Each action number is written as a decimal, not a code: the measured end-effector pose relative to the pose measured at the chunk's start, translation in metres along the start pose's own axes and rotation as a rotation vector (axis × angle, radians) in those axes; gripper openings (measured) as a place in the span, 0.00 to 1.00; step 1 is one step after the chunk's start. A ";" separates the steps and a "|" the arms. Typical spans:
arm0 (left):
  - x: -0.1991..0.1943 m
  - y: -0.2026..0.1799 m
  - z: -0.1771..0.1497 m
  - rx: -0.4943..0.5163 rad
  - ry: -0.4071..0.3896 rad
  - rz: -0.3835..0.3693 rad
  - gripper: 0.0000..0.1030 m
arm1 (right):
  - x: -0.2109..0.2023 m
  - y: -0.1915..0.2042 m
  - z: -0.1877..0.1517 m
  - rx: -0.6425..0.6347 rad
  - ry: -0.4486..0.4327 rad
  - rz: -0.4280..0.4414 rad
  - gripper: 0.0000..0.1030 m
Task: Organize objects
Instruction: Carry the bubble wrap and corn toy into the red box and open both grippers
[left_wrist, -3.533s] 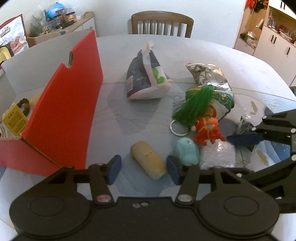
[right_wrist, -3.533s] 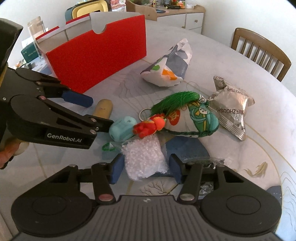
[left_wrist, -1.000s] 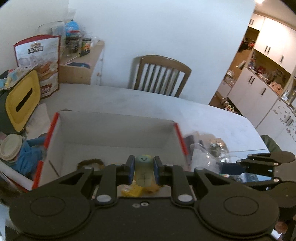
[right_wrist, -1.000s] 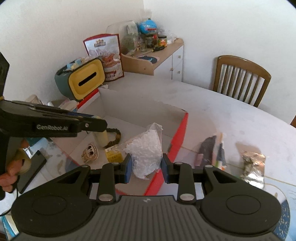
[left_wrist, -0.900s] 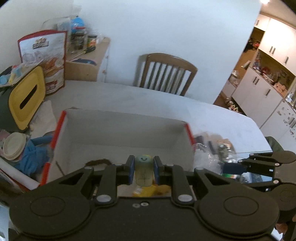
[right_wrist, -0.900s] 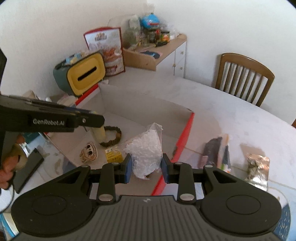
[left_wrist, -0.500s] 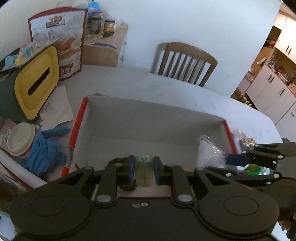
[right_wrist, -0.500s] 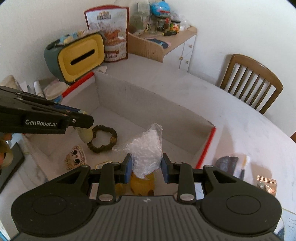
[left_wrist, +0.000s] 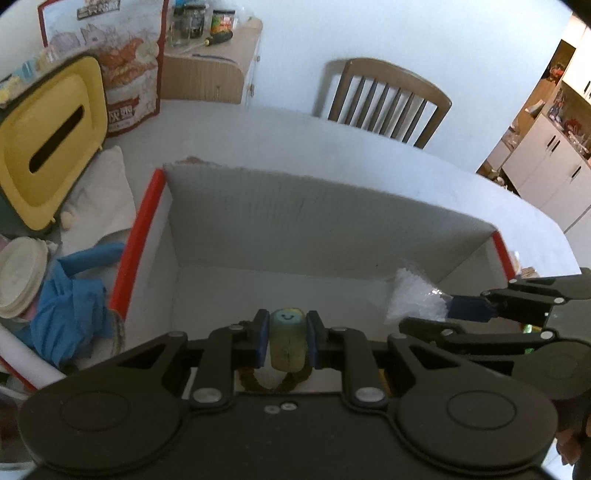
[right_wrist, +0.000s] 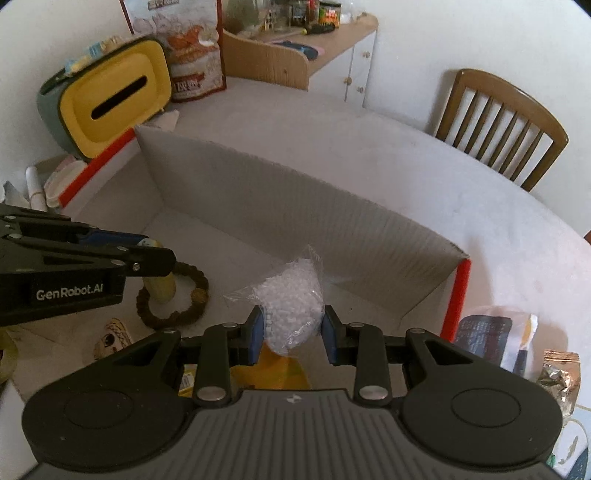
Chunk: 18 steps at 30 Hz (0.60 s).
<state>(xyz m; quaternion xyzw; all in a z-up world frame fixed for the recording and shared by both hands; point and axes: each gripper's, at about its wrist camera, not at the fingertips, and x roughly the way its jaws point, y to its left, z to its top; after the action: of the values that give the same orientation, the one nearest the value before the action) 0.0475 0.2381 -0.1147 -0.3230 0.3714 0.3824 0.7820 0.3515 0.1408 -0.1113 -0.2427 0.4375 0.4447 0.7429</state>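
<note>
White tabletop carries a red-edged cardboard box, and both grippers hang over its open inside. The left gripper is clamped on a yellowish smiley toy, held upright between its fingers, with a brown beaded bracelet lying on the box floor directly beneath. To its right, the right gripper pinches a clear bag of white pellets between its blue pads. A wooden chair stands beyond the table's far edge.
</note>
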 end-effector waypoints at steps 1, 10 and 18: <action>0.003 0.001 0.000 -0.001 0.008 0.002 0.19 | 0.002 0.001 0.001 0.000 0.005 -0.002 0.31; 0.017 0.002 0.005 -0.010 0.093 0.002 0.19 | 0.016 0.004 -0.002 -0.013 0.029 -0.018 0.31; 0.025 0.006 0.007 -0.030 0.153 0.025 0.23 | 0.011 0.002 -0.006 -0.002 0.034 0.019 0.38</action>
<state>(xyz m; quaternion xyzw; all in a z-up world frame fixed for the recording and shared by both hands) 0.0556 0.2549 -0.1330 -0.3584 0.4284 0.3717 0.7415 0.3494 0.1426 -0.1236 -0.2468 0.4520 0.4477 0.7310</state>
